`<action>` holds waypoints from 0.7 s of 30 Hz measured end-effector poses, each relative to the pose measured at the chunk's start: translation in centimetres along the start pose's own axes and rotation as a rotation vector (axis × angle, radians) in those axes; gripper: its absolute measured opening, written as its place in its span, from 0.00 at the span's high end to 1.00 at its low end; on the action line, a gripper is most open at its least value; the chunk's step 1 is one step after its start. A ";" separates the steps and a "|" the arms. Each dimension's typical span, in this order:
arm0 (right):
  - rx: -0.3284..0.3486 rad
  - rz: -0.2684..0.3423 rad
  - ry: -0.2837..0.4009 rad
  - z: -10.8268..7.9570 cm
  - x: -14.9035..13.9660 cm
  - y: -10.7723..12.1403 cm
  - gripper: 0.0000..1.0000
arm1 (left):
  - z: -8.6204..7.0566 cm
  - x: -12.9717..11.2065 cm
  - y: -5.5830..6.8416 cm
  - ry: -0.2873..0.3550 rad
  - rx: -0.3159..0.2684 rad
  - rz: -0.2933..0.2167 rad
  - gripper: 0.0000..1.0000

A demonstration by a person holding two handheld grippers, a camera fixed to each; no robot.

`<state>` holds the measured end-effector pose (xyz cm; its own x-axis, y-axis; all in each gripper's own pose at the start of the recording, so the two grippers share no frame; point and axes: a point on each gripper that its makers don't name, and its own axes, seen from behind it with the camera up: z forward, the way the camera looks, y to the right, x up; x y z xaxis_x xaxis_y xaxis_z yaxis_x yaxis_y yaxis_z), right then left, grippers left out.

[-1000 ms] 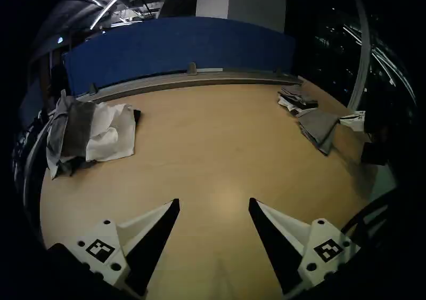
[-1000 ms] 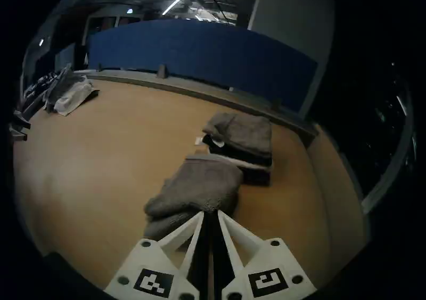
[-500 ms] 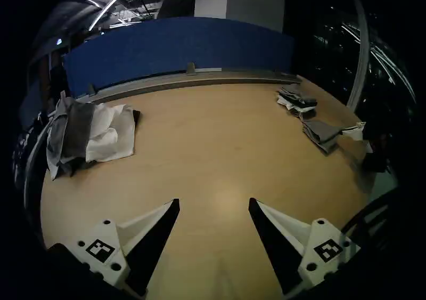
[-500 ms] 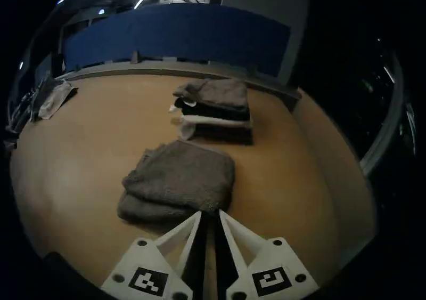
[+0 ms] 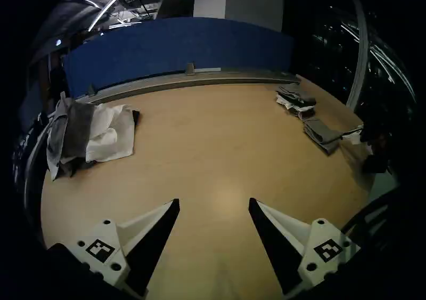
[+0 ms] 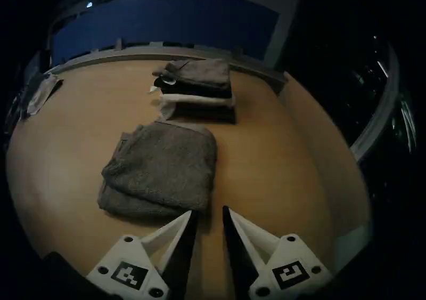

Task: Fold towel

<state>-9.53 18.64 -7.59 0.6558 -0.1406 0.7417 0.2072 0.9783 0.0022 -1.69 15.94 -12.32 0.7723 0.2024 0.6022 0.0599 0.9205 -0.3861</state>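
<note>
A folded grey towel [image 6: 160, 167] lies flat on the wooden table [image 6: 266, 156], just ahead and left of my right gripper [image 6: 208, 211]. That gripper's fingers stand slightly apart with nothing between them, their tips just short of the towel's near edge. In the left gripper view the same folded towel [image 5: 321, 132] lies far right, with the right gripper [image 5: 354, 136] as a white shape beside it. My left gripper [image 5: 213, 201] hovers wide open over bare table, holding nothing.
A stack of folded towels [image 6: 197, 87] sits behind the grey one, also seen as the stack [image 5: 295, 97] at far right. A heap of unfolded grey and white towels [image 5: 90, 132] lies at the left. A blue partition [image 5: 181, 44] backs the table.
My right gripper has let go of the folded grey towel, parted its fingers a little and drawn back from it. The left gripper has stayed where it was.
</note>
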 end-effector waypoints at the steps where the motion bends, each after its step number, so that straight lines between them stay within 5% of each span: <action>1: -0.008 0.000 -0.011 0.0 -0.2 0.1 0.60 | 0.0 0.0 0.0 0.000 0.000 0.000 0.03; 8: -0.050 -0.018 -0.081 0.2 -2.1 0.9 0.39 | 0.0 -0.1 -0.2 0.000 0.002 -0.001 0.03; 21: -0.083 -0.028 -0.093 -0.4 -2.9 2.0 0.11 | 0.1 0.2 0.0 0.003 -0.005 0.003 0.03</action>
<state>-10.71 20.92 -10.03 0.5795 -0.1486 0.8013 0.2863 0.9577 -0.0294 -1.57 16.01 -12.17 0.7745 0.2036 0.5989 0.0608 0.9184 -0.3909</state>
